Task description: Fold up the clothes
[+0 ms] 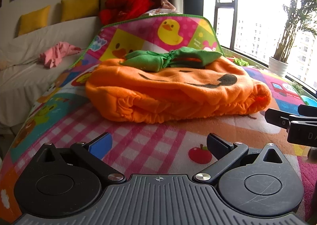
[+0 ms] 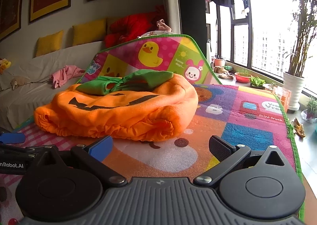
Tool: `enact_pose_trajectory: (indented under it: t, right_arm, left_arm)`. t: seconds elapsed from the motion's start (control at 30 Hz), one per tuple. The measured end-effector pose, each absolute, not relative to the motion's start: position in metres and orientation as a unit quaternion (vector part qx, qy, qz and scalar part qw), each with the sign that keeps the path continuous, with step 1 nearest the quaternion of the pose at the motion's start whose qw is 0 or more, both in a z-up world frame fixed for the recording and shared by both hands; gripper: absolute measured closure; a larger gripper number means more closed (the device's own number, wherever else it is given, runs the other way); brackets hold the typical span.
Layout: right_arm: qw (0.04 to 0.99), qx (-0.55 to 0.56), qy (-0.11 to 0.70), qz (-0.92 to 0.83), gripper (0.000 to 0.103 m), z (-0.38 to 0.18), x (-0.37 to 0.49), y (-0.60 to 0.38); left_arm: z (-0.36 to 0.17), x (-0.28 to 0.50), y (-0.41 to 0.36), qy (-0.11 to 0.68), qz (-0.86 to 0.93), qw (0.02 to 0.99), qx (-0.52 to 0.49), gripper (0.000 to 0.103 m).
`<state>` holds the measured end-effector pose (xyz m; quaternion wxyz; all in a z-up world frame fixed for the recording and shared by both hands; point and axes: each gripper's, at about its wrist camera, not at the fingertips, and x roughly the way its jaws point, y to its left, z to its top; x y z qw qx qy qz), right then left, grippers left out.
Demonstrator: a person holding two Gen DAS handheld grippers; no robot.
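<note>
orange pumpkin costume (image 1: 174, 94) lies bunched on the play mat (image 1: 150, 141), green collar (image 1: 170, 57) on top | left gripper (image 1: 158, 143) and right gripper (image 2: 161, 146) both spread, empty, short of the hem | risk: thick fleece slips a shallow pinch, fold springs back | costume's far side hidden

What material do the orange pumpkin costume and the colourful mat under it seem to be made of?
The pumpkin costume looks like soft matte fleece: fuzzy surface, thick rounded folds, gathered hem. The mat looks like printed woven or textured foam sheet: fine grid texture, stiff upturned far end. Not certain.
</note>
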<state>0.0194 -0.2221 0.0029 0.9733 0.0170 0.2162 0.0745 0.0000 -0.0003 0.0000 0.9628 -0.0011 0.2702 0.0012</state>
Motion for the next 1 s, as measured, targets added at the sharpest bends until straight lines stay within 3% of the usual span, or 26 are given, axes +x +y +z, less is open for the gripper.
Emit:
enact_pose_trajectory:
  t: [1.0]
  right_arm:
    - [0.976,0.003,0.210,0.059,0.000,0.0032,0.0163,-0.2199]
  left_arm:
    - [-0.0031,-0.0008,-0.0019,0.279,0.005,0.960,-0.012,0.000]
